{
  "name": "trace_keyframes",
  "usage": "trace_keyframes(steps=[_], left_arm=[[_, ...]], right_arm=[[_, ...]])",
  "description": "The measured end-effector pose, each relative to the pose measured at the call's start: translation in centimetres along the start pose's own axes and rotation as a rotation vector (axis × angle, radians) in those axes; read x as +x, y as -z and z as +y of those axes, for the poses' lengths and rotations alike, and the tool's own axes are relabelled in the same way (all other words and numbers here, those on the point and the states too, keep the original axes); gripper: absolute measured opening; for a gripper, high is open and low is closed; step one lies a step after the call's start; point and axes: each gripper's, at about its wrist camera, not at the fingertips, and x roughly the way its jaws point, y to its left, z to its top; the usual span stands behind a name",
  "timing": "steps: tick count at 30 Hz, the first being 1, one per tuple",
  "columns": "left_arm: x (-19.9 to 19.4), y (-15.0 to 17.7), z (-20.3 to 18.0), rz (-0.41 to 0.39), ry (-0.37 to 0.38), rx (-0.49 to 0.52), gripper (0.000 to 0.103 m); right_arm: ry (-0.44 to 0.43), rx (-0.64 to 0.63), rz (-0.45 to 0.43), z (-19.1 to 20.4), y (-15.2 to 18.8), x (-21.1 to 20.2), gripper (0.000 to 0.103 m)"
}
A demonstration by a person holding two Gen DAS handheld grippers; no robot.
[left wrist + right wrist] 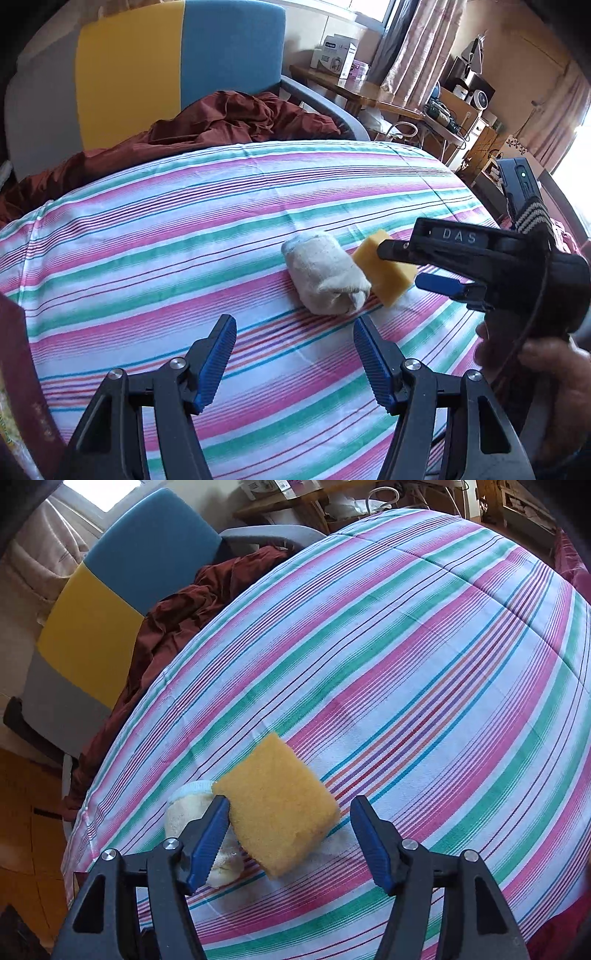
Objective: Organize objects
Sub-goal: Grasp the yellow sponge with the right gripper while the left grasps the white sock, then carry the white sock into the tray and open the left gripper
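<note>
Sponge (275,805); right gripper (417,266) reads "DAS".

The left gripper (294,360) pointed steeply downward with its blue-padded jaws standing apart and nothing between them. The right gripper (289,840) was tilted down as well, jaws parted; its left fingertip (218,812) sat against a yellow sponge (277,805), perhaps just touching it, while the other pad stood clear, so there was no grip. In the left wrist view a hand (539,373) wrapped the right gripper's black handle from below, at the frame's right edge.
</note>
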Motion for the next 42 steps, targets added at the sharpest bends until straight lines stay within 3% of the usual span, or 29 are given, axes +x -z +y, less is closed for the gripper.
trace_keyframes(steps=[13,15,22,31,38,39,40,42], left_arm=[[7.6,-4.2,-1.8,0.095,0.010,-0.042,0.066],[8.4,-3.9,-1.1,0.110,0.072,-0.079,0.061],[5.1,-1.0,1.7,0.075,0.107,-0.137,0.054],[-0.7,5.4,4.8,0.082,0.015,-0.131,0.054],[-0.6,6.2,4.9,0.069,-0.018,-0.109,0.060],[-0.3,6.1,4.9,0.072,-0.013,-0.110,0.061],[-0.1,6.2,4.7,0.061,-0.019,-0.102,0.061],[0.1,6.6,3.9,0.030,-0.047,-0.051,0.059]], right_arm=[[-0.035,0.064,0.017,-0.7,-0.5,0.6,0.071],[-0.038,0.067,0.012,-0.8,-0.6,0.6,0.073],[-0.047,0.042,0.033,-0.2,-1.0,1.3,0.074],[0.022,-0.135,0.033,2.6,0.3,1.4,0.074],[0.196,-0.356,0.010,5.3,1.6,2.4,0.074],[0.210,-0.377,0.007,5.3,1.7,2.6,0.072],[0.223,-0.392,0.007,5.4,1.5,2.9,0.059],[0.240,-0.408,0.008,5.9,1.2,3.7,0.055]])
